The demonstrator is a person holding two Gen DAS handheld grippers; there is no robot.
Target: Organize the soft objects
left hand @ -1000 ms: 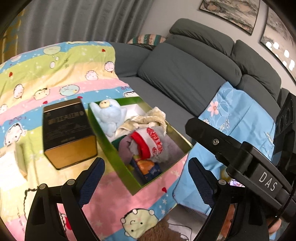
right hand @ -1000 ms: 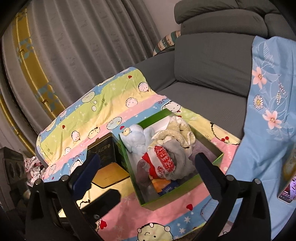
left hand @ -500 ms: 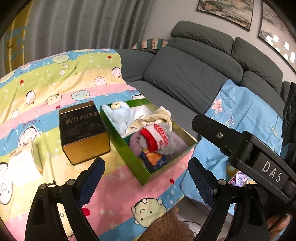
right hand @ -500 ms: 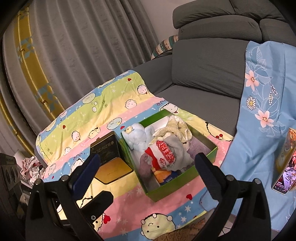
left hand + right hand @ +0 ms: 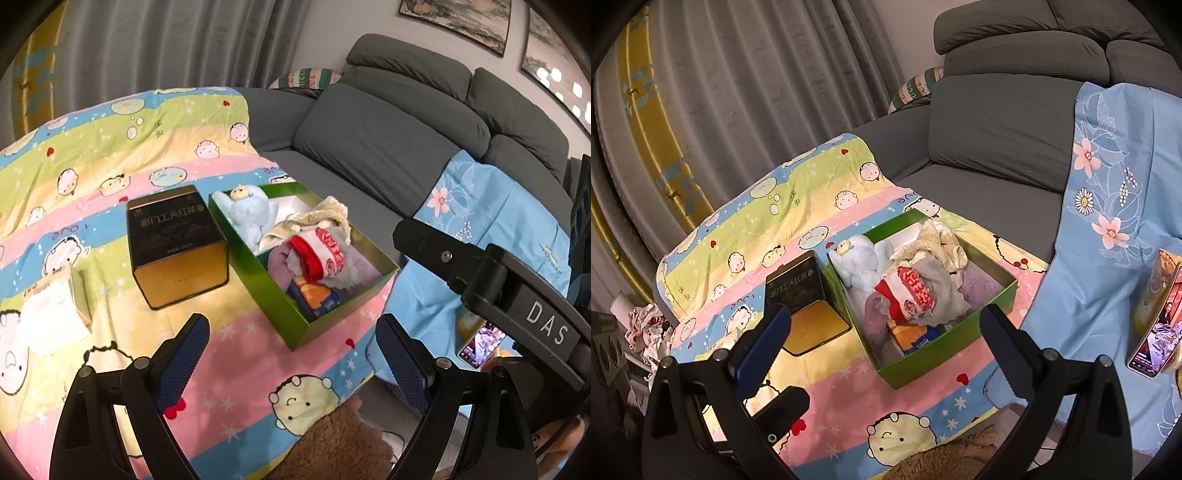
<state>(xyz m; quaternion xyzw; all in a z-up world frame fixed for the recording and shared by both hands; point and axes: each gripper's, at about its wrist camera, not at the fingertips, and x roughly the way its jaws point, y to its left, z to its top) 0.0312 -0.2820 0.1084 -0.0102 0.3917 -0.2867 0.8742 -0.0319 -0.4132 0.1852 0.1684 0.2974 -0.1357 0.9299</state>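
Note:
A green open box (image 5: 258,273) (image 5: 991,318) rests on the cartoon-print blanket (image 5: 110,155) (image 5: 768,206). Inside it lie a light blue plush toy (image 5: 249,216) (image 5: 862,262), a cream fleece cloth (image 5: 325,218) (image 5: 940,243), a red, white and grey sock (image 5: 319,254) (image 5: 912,291), purple cloth and a colourful packet (image 5: 317,299). My left gripper (image 5: 291,358) hovers open in front of the box, empty. My right gripper (image 5: 886,345) is open too, nothing between its fingers, back from the box's near corner.
A black and gold tin (image 5: 173,247) (image 5: 805,299) stands left of the box. A pale paper packet (image 5: 51,314) lies further left. Brown fuzzy cloth (image 5: 332,439) sits at the blanket's near edge. A blue floral sheet (image 5: 1108,229) with a phone (image 5: 1156,332) covers the sofa at right.
Both grippers have pulled back and up from the box, which now looks smaller and farther. Both stay open and empty. Nothing in the box has moved.

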